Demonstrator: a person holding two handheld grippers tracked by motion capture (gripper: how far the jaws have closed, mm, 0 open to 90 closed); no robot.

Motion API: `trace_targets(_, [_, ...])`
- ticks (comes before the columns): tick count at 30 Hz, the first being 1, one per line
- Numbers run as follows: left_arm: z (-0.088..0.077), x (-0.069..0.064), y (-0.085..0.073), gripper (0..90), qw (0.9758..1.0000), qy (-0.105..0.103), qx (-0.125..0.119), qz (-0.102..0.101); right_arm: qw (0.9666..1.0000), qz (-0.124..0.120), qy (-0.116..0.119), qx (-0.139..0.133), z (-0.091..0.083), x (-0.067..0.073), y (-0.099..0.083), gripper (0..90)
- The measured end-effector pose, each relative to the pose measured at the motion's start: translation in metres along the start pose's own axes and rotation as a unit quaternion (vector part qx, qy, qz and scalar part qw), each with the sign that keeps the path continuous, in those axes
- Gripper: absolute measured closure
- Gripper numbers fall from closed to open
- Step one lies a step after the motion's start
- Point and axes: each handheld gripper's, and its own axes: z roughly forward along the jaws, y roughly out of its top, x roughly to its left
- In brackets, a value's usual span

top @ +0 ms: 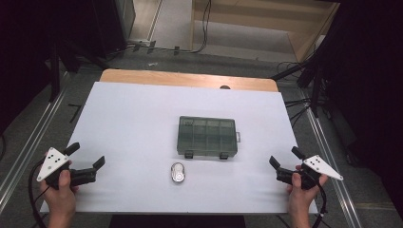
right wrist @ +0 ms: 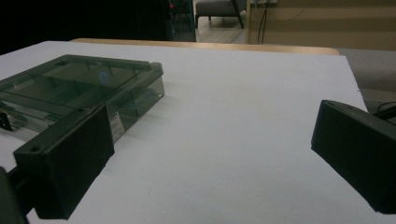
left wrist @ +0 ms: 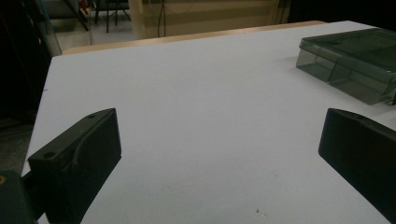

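1. Near the front left corner of the white worktop [top: 133,118], the left gripper [top: 88,156] is held in a hand [top: 61,190] that comes in over the front edge. Its two black jaws stand spread wide with only bare worktop between them, as the left gripper view also shows.
2. Near the front right corner, the right gripper [top: 285,159] is held in the other hand [top: 300,194]. Its jaws are likewise spread wide and grip nothing.
3. Between the two grippers, close to the middle of the front edge, a small oval silver case [top: 178,172] lies flat on the worktop, well apart from both grippers.
4. Just behind it, about the centre of the worktop, sits a smoky clear plastic organizer box [top: 207,136] with its lid shut; dividers show through the lid, and two dark latches face the front edge. It does not touch the case.
5. Along the far edge, a strip of wooden tabletop [top: 190,79] shows beyond the white surface.
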Motion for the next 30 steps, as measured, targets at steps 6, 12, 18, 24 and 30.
trace_targets(6, [0.006,-0.011,0.006,0.0,0.9999,-0.003,0.003,0.009,1.0000,-0.003,0.007,-0.004,0.002,0.005,0.004,0.0])
trace_targets(12, [0.012,-0.022,0.017,0.0,0.9998,-0.013,-0.006,0.012,0.9999,0.000,0.009,-0.012,0.001,0.010,0.009,0.0])
trace_targets(18, [0.024,-0.036,0.029,0.0,0.9990,-0.039,0.000,0.021,0.9999,-0.007,0.006,-0.014,0.001,0.015,0.019,0.0])
trace_targets(24, [0.036,-0.045,0.038,0.0,0.9981,-0.060,0.003,0.015,0.9997,-0.020,0.010,-0.011,0.006,0.023,0.030,0.0])
trace_targets(30, [0.049,-0.054,0.047,0.0,0.9973,-0.072,0.005,0.015,0.9995,-0.017,0.022,-0.013,0.012,0.028,0.038,0.0])
